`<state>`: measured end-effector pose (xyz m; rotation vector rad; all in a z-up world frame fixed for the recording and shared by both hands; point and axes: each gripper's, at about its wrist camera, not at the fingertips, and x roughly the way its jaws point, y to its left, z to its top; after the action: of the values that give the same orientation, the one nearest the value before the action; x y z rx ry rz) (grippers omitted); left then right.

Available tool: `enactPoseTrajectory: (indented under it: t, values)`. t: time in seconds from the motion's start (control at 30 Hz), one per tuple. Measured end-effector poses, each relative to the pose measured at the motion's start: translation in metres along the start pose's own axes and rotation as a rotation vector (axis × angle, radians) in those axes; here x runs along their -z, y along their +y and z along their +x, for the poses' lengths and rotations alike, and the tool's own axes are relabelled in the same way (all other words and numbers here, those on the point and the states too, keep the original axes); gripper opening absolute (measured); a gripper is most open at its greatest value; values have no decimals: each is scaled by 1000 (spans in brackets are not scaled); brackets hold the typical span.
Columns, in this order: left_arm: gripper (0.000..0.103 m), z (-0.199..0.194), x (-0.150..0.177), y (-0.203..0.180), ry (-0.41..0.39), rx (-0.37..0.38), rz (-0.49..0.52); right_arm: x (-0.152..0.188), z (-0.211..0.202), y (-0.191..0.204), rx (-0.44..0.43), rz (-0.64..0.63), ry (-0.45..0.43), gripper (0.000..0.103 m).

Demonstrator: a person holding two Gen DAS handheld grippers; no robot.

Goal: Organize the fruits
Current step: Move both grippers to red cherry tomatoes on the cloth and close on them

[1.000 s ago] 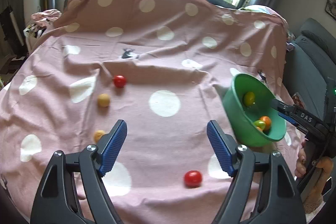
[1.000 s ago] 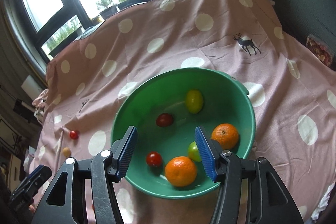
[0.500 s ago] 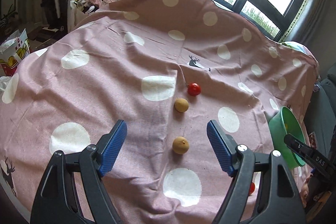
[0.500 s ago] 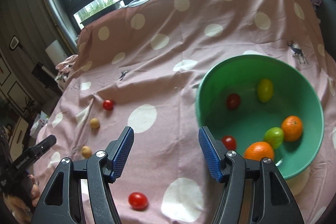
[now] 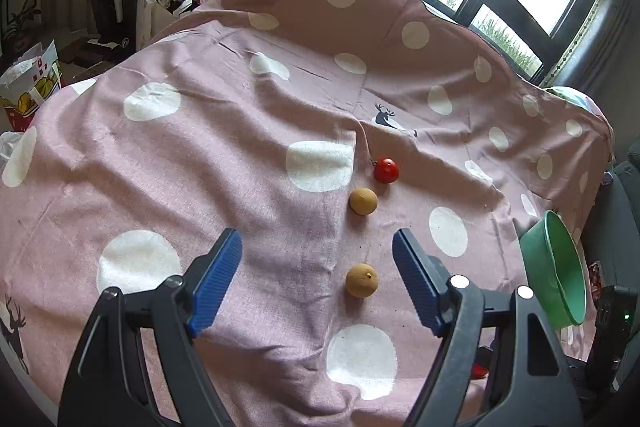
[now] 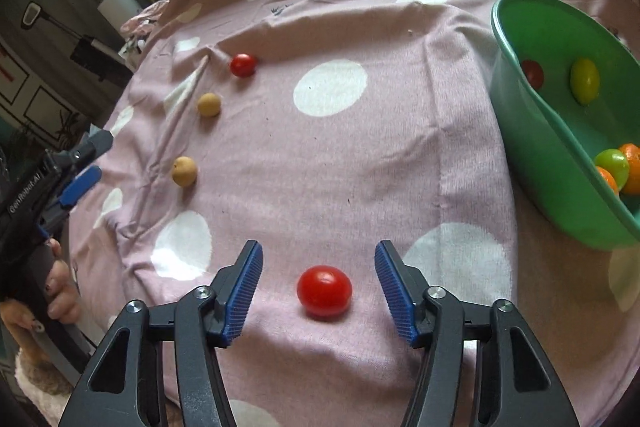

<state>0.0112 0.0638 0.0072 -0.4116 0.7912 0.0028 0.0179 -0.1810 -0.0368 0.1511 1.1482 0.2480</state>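
We are mid-collection: four fruits lie loose on the spotted cloth [image 6: 400, 155], the rest already in the green bowl [image 6: 540, 131] at its right edge. Right gripper [image 6: 319, 289] spread wide, empty, straddling the near red tomato [image 6: 324, 291]; we judge the next move is to lower slightly, close on it, and carry it to the bowl. Left gripper [image 5: 317, 277] likewise wide and empty, with the near tan fruit [image 5: 361, 280] between its fingers; a second tan fruit [image 5: 363, 201] and a far red tomato [image 5: 386, 170] lie beyond. Legible lettering on the left tool body, only partly: "…Robot.AI".
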Motion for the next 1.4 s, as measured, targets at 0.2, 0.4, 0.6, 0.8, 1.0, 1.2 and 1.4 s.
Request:
enactPoseTrajectory:
  t: [0.2,0.4,0.6,0.8,1.0,1.2,1.4]
  values:
    - [77,8,3,-2,28,-4,8,6,9,2,58,-43,26,39]
    - [77,17,2,-11,53,-1,30,12,8,14,106,-109,-3,32]
    - [77,38,-33,-43,61,12,55,-25,6,30,69,-136,-42,32]
    - [67,94,-62,-71,133,-37,79,-59,12,11,16,-58,-98,32]
    - [57,134,-68,-84,191,-77,93,-56,20,-8,23,12,-66,32]
    - [50,158,-64,-83,236,-115,82,-57,17,-5,16,19,-64,32]
    - [34,170,-59,-89,212,-149,147,-54,13,-3,3,7,-70,32]
